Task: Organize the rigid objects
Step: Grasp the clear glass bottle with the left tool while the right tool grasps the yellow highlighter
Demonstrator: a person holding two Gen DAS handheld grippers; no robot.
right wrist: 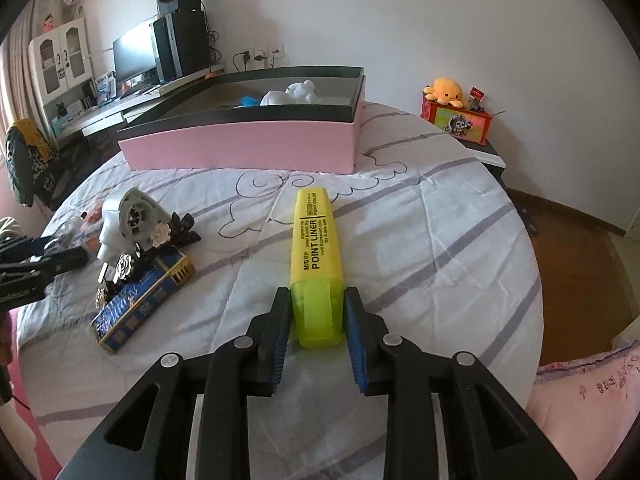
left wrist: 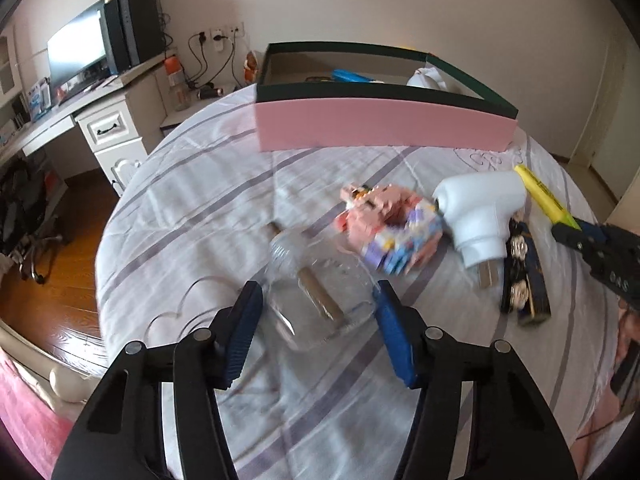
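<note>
On the striped bedsheet a clear bottle [left wrist: 288,264] with a wooden stick inside lies between the blue pads of my left gripper [left wrist: 318,286], which meet its sides. My right gripper [right wrist: 317,294] is shut on the cap end of a yellow highlighter [right wrist: 316,240], which points at the pink box [right wrist: 240,148]. Beyond the bottle lie a pink and purple brick toy [left wrist: 392,228], a white plug-in device [left wrist: 480,208] and a blue packet with flower clips [left wrist: 524,280]. The pink box [left wrist: 384,128] with a dark rim stands open at the far side.
Inside the box are a white object [right wrist: 296,94] and a blue one [right wrist: 250,101]. A desk with a monitor [left wrist: 80,52] stands to the left. A nightstand with a yellow plush toy [right wrist: 444,90] is to the right. Wooden floor [right wrist: 580,280] lies past the bed's edges.
</note>
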